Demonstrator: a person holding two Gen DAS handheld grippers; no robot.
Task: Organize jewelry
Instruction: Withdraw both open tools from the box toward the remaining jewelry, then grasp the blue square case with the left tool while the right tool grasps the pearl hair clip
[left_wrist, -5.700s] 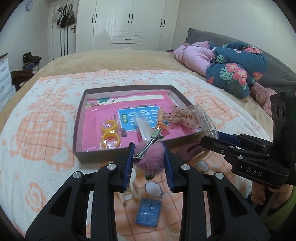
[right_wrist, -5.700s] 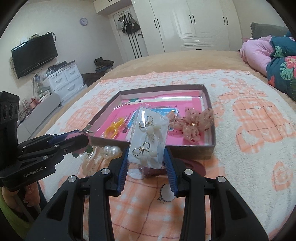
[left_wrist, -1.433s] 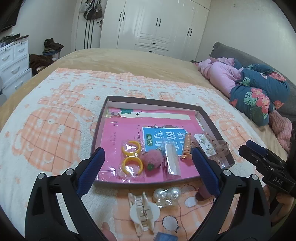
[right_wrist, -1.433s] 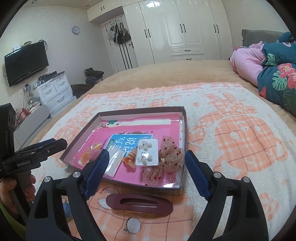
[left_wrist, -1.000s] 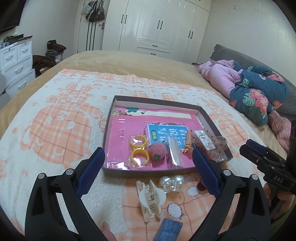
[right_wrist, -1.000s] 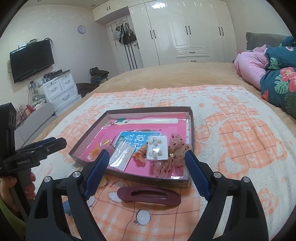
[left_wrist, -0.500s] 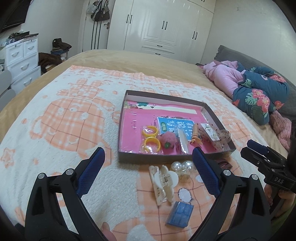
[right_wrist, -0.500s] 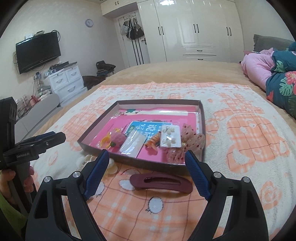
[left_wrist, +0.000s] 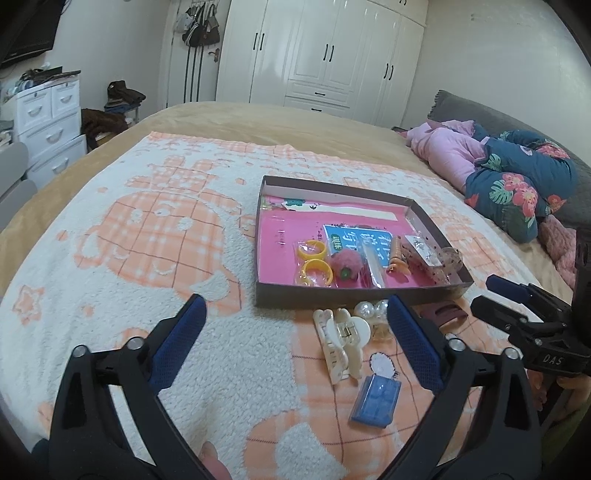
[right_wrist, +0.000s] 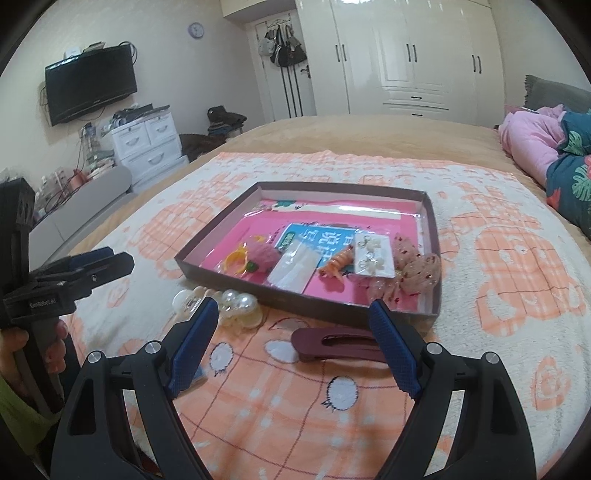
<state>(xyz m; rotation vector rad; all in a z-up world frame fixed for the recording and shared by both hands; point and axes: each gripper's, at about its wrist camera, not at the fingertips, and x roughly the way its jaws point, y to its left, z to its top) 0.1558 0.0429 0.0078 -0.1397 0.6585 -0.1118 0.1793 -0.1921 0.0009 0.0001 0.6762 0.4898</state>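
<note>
Both grippers hang empty near the tray (left_wrist: 343, 295): left gripper (left_wrist: 293, 334) widening, right gripper (right_wrist: 291, 336) spread, maroon clip (right_wrist: 338, 345) seemingly untouched just before the tray's near wall.

Glossy white panelled wardrobe (right_wrist: 406, 55) along far wall; black flat television (right_wrist: 90, 83) mounted above white plastic drawer unit (right_wrist: 147, 142); tan bed (left_wrist: 258, 125) under peach-and-white fleece blanket (left_wrist: 147, 236).

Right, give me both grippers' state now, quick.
Left gripper: jaws opening wide, nothing between them, above the blanket.
Right gripper: open, holding nothing, over the maroon hair clip.
</note>
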